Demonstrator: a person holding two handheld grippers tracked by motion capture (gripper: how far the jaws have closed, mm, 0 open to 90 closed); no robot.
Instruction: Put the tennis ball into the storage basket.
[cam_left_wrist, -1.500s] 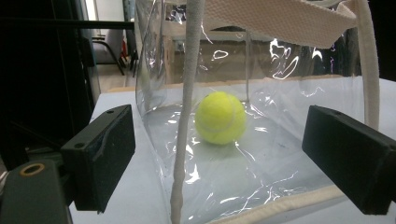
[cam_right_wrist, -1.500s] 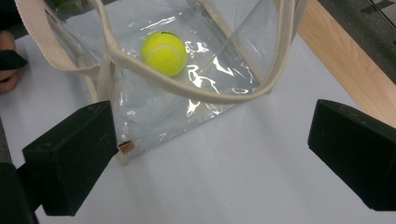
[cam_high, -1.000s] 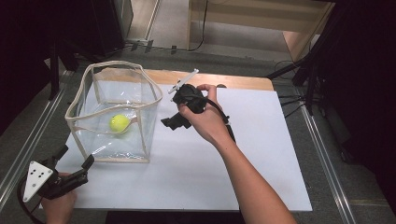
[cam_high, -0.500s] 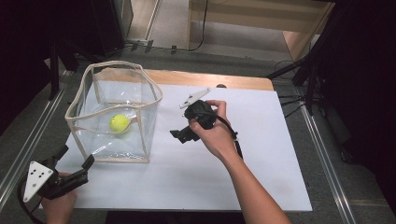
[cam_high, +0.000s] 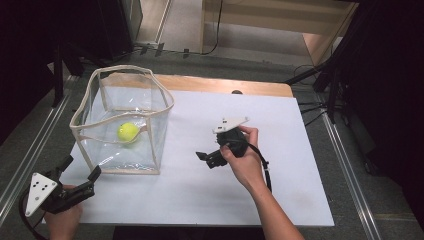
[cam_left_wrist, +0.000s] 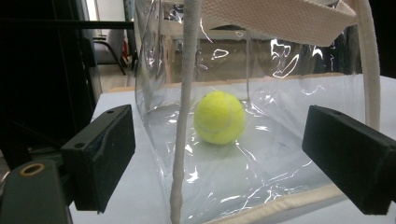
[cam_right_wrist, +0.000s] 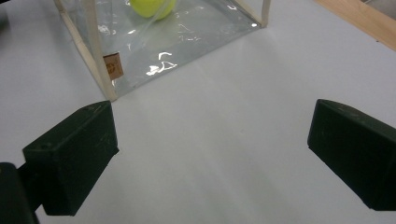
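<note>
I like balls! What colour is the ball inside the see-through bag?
The ball is bright yellow-green, like a tennis ball. It shows best in the left gripper view.

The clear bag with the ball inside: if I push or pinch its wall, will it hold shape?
Probably not. The clear bag has thin, creased film walls, so they would likely buckle; only the fabric trim looks firmer. The tennis ball lies loose inside and would likely roll if the bag shifts.

In the high view a clear bag (cam_high: 122, 120) stands at the left-centre of the frame on the table (cam_high: 280, 200), with a ball (cam_high: 128, 132) inside, apparently resting on its floor. The right gripper (cam_high: 206, 160) sits right of the bag at centre; the left gripper (cam_high: 80, 167) lies at lower left, just before the bag's near corner.
</note>
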